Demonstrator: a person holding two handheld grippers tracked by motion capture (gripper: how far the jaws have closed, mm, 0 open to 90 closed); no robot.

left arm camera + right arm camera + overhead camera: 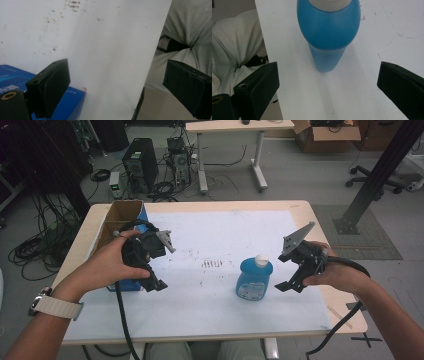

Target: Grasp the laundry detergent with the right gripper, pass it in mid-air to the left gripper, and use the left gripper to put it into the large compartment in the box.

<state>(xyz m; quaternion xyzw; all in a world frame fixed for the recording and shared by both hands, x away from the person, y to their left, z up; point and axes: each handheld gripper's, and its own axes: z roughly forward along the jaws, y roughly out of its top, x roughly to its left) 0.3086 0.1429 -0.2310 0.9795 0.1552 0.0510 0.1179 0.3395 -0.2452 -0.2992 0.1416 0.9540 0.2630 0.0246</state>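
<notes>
blue bottle (328, 32) cap cut off at top edge, blue box (131, 285) mostly hidden behind left gripper (153, 281)

Two black grippers, left (155, 280) and right (289, 284), blocky jaws with small screw holes. Grey three-cornered plate at 12 o'clock on each. Black cables trailing toward 6. Watch (52, 306) with pale strap. Light trousers (185, 27).
</notes>
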